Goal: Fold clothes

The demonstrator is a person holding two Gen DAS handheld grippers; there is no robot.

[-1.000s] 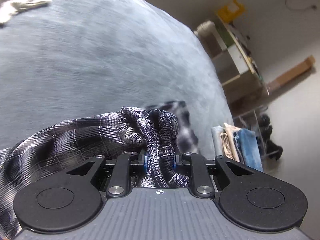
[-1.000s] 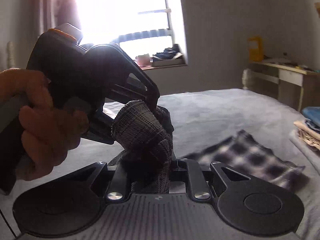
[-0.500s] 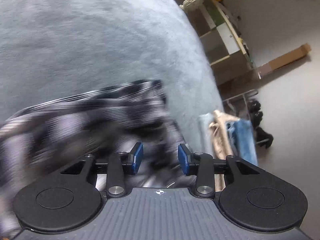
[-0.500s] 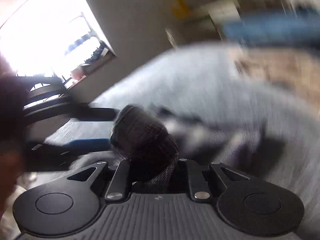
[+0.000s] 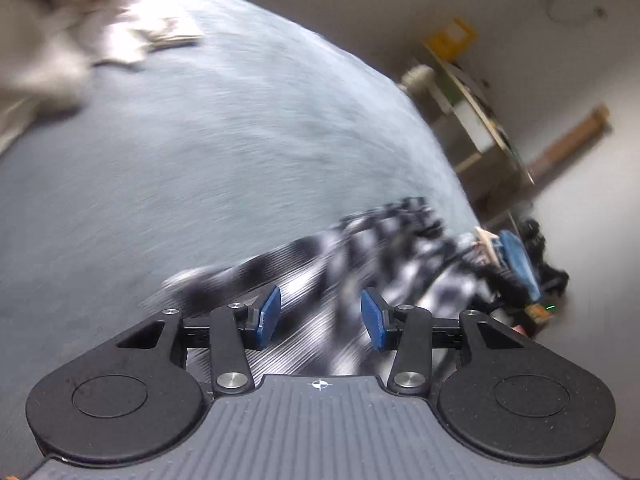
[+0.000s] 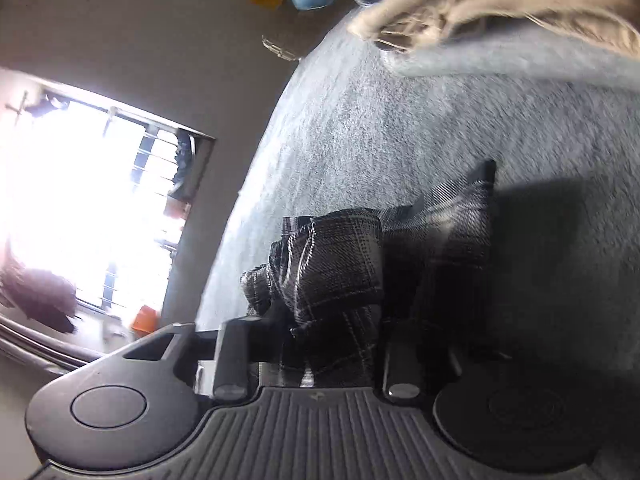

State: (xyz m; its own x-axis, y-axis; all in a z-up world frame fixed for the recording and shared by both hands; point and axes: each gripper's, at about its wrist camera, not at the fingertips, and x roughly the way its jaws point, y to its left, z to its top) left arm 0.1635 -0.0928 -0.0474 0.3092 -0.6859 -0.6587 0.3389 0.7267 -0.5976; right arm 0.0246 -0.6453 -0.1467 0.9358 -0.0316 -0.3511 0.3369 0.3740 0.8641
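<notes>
The left hand-held gripper (image 5: 320,316) has its blue pads spread apart with nothing between them. Just beyond and below its fingertips lies the plaid garment (image 5: 360,256), blurred in the left wrist view, stretching away from the pads toward the right edge of the bed (image 5: 240,152).

The right hand-held gripper (image 6: 316,328) is pinched on a bunched fold of the same plaid garment (image 6: 332,264); cloth fills the gap between its fingers. From that pinch the cloth runs forward and to the right, and its far part lies flat on the grey bed cover (image 6: 460,120).

So the garment's long axis seems to run from the right gripper's hold out across the bed, and the right hand is the one that has it; the left is close above but free. Whether the garment is being laid down folded or carried off, these views do not settle.

Farther off, a pale heap of clothes (image 6: 500,4) sits near the bed's edge.
</notes>
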